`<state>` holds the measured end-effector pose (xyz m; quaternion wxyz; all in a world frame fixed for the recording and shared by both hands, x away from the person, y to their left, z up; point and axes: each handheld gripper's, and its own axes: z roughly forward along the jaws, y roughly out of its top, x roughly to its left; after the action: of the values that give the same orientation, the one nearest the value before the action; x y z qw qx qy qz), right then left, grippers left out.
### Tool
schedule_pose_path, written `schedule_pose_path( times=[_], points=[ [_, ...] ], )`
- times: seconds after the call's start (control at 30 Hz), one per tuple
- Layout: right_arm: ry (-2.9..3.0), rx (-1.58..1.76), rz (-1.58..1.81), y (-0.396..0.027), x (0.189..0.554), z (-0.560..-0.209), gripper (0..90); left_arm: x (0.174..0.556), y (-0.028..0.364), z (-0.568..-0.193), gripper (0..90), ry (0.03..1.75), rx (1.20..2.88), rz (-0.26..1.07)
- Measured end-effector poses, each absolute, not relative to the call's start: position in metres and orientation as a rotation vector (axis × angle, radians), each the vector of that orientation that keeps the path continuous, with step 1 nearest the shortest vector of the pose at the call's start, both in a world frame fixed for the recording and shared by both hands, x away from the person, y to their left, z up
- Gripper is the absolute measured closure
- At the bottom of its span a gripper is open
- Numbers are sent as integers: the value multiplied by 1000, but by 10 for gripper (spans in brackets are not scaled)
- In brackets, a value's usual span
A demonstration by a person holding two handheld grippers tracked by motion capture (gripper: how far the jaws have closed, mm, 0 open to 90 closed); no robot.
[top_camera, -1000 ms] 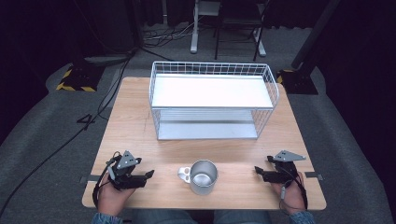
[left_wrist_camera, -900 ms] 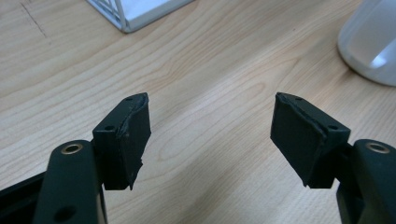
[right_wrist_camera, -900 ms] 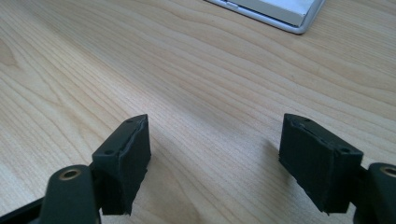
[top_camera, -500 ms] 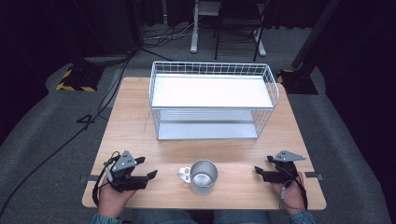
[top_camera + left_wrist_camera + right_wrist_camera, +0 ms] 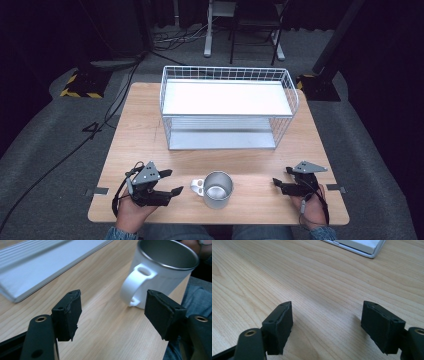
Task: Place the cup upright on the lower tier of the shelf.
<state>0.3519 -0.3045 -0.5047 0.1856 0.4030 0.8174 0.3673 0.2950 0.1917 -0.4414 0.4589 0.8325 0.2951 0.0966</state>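
Near the bench's point(image 5: 150, 130) front left corner, the left claw point(image 5: 170, 182) has risen a little from the wood and turned toward the mug point(image 5: 217, 189) since a moment ago. Its jaws stand apart with nothing between them. In the left gripper view the white handle point(image 5: 133, 285) lies just ahead of the gap, not yet touched. The mug stands upright at the middle of the front edge, in front of the wire basket point(image 5: 227, 75). It seems a grasp on the handle is being prepared. Near the front right corner, the right claw point(image 5: 276, 184) has not moved; it is open and empty.
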Motion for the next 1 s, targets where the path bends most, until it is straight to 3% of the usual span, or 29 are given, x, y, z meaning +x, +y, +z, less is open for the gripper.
schedule_pose_path(
  times=[0.33,1.0],
  points=[
    [2301,1134,1034,-304,352,-505,263,298,168,-445,304,585,2077,178],
    [2299,1134,1033,-304,352,-505,269,314,143,-462,407,502,2105,139]
  ],
)
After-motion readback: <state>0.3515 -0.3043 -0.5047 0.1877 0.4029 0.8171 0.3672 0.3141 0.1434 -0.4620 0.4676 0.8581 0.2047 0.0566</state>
